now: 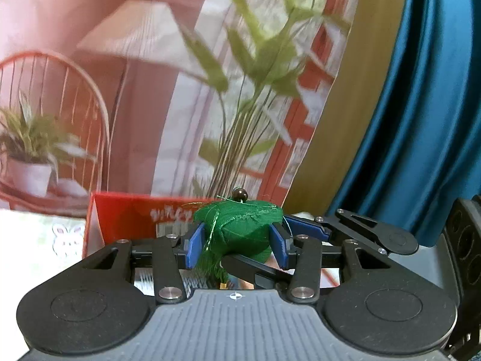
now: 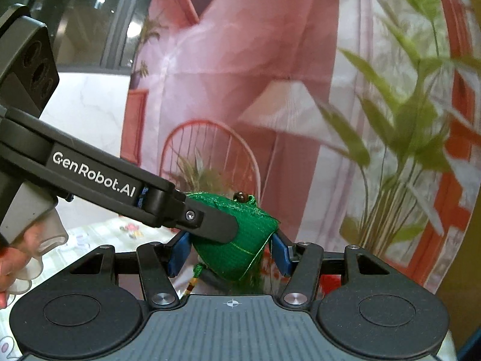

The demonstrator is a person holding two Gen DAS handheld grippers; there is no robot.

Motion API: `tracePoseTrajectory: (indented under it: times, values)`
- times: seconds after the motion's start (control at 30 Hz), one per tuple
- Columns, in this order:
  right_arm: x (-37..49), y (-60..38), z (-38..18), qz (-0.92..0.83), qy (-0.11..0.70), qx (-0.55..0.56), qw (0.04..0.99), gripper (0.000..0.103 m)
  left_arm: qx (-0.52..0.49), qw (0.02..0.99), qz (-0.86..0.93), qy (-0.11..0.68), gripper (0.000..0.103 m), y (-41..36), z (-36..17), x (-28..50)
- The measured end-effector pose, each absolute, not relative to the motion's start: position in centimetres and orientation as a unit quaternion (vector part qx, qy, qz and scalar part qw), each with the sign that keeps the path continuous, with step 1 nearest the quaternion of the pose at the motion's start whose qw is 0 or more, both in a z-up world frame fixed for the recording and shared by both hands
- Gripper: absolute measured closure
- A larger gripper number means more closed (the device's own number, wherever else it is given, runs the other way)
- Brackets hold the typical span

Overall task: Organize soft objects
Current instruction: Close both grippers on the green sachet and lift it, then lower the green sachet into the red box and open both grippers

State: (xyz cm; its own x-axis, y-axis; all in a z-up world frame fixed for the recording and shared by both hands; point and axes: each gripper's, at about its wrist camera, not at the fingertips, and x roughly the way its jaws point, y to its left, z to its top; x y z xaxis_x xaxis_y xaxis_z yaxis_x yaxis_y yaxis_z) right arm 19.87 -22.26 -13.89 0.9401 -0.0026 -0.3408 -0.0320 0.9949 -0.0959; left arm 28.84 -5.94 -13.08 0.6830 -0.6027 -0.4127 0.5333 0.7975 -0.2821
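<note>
A green fabric sachet [image 1: 240, 228] with a dark bead on top and a green tassel hangs in the air between both grippers. My left gripper [image 1: 237, 245] has its blue pads [image 1: 194, 245] pressed on the sachet's sides. My right gripper [image 2: 228, 254] also closes on the same sachet [image 2: 237, 249], its blue pads [image 2: 281, 254] touching the fabric. In the right wrist view the left gripper's black finger [image 2: 207, 222] reaches in from the left and lies over the sachet. In the left wrist view the right gripper's finger [image 1: 315, 224] comes in from the right.
A red box [image 1: 126, 213] with printing stands on the patterned tablecloth [image 1: 33, 234] behind the sachet. A printed backdrop [image 1: 150, 75] with chair, lamp and plants hangs behind. A blue curtain [image 1: 421, 105] is at the right. A hand [image 2: 18, 258] holds the left gripper's handle.
</note>
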Motion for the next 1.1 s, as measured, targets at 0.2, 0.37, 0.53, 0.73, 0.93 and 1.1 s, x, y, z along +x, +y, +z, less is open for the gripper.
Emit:
tracePoseTrajectory:
  times: [0.2,0.37,0.53,0.73,0.93,1.1]
  values:
    - [20.5,-23.0,-16.9,0.002,0.216,-0.005,0.976,0.05,-0.083,0.901,-0.309,0.293,0.053,-6.0,-15.7,30.1]
    - [20.8,-23.1,-18.7,-0.011,0.246,0.009,0.969,0.048,-0.076,0.895,-0.307,0.315,0.053,-6.4,-17.3,30.7]
    - [20.4,-22.8,-19.5,-0.032,0.261,0.001,0.965,0.044,-0.059,0.901,-0.29,0.317,0.046,-6.4,-17.4,30.7]
    - [18.6,-22.6,-19.5,-0.062,0.258,-0.003,0.964,0.03,-0.045,0.913,-0.266,0.306,0.037,-5.4,-16.7,29.8]
    - [16.0,-22.7,-19.0,-0.092,0.238,0.005,0.967,0.017,-0.018,0.927,-0.236,0.291,0.021,-4.5,-16.1,27.2]
    - [13.2,-22.7,-18.9,-0.115,0.212,0.008,0.97,0.0,0.0,0.941,-0.206,0.27,0.004,-3.8,-16.0,23.8]
